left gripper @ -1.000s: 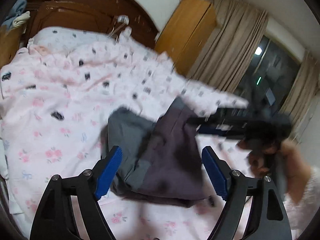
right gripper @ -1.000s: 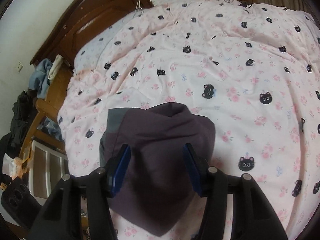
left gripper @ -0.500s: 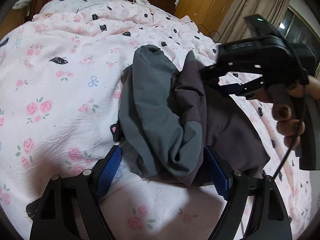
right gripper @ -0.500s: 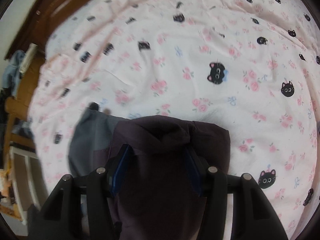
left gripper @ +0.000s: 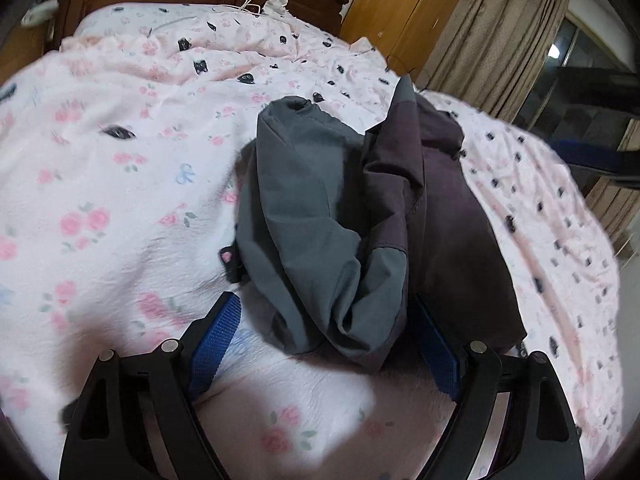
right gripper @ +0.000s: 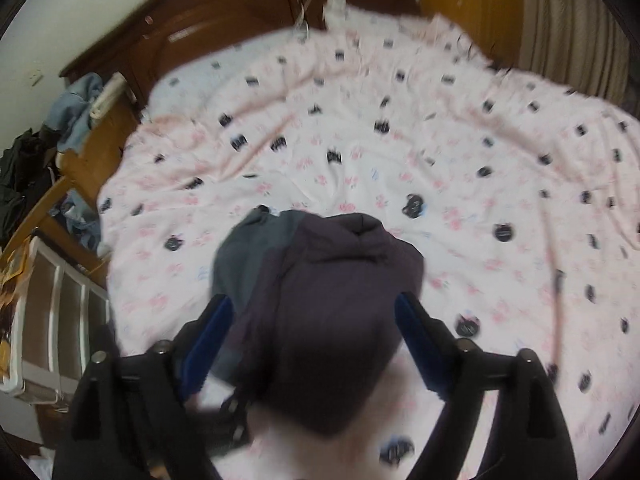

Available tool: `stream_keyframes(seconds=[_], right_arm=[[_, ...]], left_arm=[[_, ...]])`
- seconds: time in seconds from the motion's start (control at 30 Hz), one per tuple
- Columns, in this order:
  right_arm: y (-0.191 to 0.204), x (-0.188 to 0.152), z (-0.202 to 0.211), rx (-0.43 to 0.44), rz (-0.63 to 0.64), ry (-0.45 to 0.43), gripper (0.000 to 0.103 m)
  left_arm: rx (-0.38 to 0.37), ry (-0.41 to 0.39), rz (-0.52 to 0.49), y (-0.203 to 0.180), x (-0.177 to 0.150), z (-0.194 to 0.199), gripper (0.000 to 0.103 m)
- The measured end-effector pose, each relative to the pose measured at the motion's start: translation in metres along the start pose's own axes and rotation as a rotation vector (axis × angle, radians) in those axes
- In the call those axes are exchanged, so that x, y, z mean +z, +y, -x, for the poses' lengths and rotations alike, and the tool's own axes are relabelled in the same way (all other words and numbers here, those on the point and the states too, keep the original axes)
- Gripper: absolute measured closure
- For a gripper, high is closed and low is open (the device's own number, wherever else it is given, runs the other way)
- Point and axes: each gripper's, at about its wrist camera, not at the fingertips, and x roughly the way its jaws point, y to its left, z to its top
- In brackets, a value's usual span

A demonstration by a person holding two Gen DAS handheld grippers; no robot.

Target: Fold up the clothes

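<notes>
With both the left tool (left gripper: 324,344) and right tool (right gripper: 310,340) spread, jaws just opened, gripping nothing, the bunched garment (left gripper: 360,216) may slump unfolded on the bed (left gripper: 120,200).

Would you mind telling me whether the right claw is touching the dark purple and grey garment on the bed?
Cannot tell. In the blurred right wrist view the right claw, just opened, straddles the garment; no gap shows plainly.

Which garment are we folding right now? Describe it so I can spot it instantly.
Start at the bed with the pink floral, cat-print quilt. Near its front lies one bunched garment. It is the only dark thing there: grey on one side, dark purple on the other.
</notes>
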Motion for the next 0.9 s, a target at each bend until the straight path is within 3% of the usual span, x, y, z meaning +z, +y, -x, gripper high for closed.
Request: stream_keyframes(seconds=[0.07,0.13,0.3,0.47,0.57,0.9], right_arm=[[0.007,-0.017,0.025,-0.023,0.001,-0.028,0.011],[0.014,-0.034,0.049,-0.044,0.002,-0.055,0.011],[0.034,-0.071,0.093,-0.079,0.046,-0.099,0.011],[0.053,-0.107,0.140,-0.087,0.057,-0.148,0.010],[0.062,-0.129,0.167,-0.092,0.060,-0.176,0.010],[0.083,-0.202,0.246,-0.133,0.007,-0.207,0.009]], left_arm=[[0.067,-0.013,-0.042,-0.010,0.001,0.017,0.020],[0.086,-0.062,-0.070,-0.016,0.004,0.037,0.020],[0.091,-0.152,-0.127,-0.037,0.002,0.109,0.011],[0.122,-0.193,-0.213,-0.053,-0.001,0.174,0.008],[0.158,-0.212,-0.211,-0.056,-0.002,0.212,0.002],[0.178,-0.181,-0.212,-0.060,-0.031,0.284,0.002]])
